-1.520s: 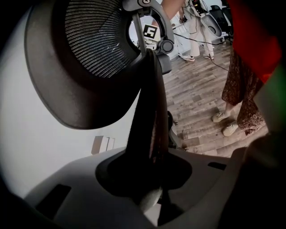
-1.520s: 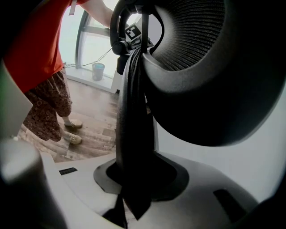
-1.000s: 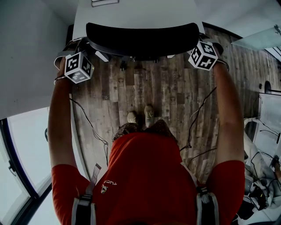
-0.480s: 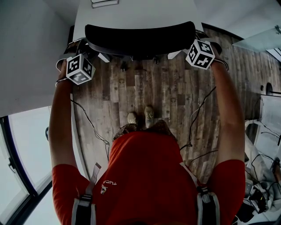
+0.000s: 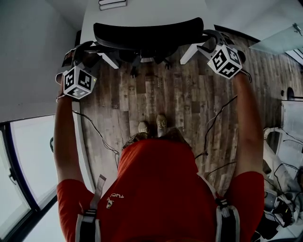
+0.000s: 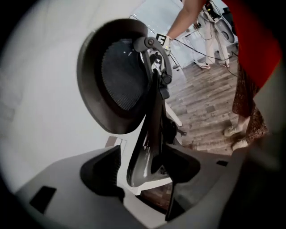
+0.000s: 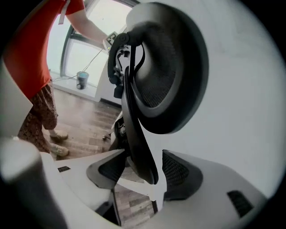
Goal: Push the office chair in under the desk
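1. The black mesh-backed office chair stands with its seat tucked under the white flat-topped desk. Its backrest sits just off the desk's near edge, straight ahead of both sets of fingers.
2. The left gripper is at the chair's left side. Its dark fingers are spread wide and have just been opening.
3. The chair's glossy dark left armrest stands between those fingers, nearer the right-hand one in the left gripper view. The pads do not press on it.
4. The right gripper is at the chair's right side. Its fingers are also spread and have just been opening.
5. The curved dark right armrest runs down between them with a gap at the right pad. I cannot tell whether it brushes the left pad.
6. Behind both sets of fingers, the person in a red shirt stands on the brown wood-plank floor, light shoes together, arms stretched forward.
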`<act>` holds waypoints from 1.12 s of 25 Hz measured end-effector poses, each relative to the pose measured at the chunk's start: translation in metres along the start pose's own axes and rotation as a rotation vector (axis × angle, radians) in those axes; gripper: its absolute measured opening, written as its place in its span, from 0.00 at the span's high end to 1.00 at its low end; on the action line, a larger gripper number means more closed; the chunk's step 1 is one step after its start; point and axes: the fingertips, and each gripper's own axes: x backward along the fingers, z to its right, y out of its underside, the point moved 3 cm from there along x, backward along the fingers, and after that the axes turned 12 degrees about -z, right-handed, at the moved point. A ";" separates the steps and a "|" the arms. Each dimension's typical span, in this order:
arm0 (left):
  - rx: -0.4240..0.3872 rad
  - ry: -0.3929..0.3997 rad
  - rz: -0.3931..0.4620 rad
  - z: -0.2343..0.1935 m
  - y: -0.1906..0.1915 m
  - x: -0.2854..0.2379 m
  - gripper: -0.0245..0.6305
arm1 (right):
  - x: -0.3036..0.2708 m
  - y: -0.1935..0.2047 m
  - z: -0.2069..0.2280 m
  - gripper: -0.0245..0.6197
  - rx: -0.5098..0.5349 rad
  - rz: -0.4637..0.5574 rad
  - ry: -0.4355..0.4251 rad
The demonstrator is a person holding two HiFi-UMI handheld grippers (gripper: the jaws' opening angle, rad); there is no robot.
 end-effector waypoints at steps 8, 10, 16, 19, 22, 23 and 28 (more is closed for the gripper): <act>0.418 -0.109 0.275 0.004 -0.022 0.090 0.54 | 0.082 -0.015 -0.028 0.57 -0.256 0.265 0.169; 0.529 -0.100 0.368 0.013 -0.037 0.111 0.54 | 0.101 -0.028 -0.040 0.58 -0.336 0.359 0.187; 0.702 -0.040 0.618 0.042 -0.088 0.147 0.73 | 0.153 -0.074 -0.069 0.80 -0.655 0.696 0.197; 0.724 -0.016 0.663 0.052 -0.109 0.151 0.83 | 0.166 -0.098 -0.081 0.84 -0.740 0.812 0.170; 0.797 -0.011 0.738 0.055 -0.124 0.158 0.91 | 0.173 -0.119 -0.094 0.87 -0.762 0.891 0.150; 0.822 -0.008 0.757 0.056 -0.128 0.160 0.93 | 0.175 -0.124 -0.097 0.88 -0.768 0.911 0.146; 0.849 0.013 0.813 0.064 -0.144 0.167 0.95 | 0.178 -0.137 -0.110 0.92 -0.800 0.974 0.112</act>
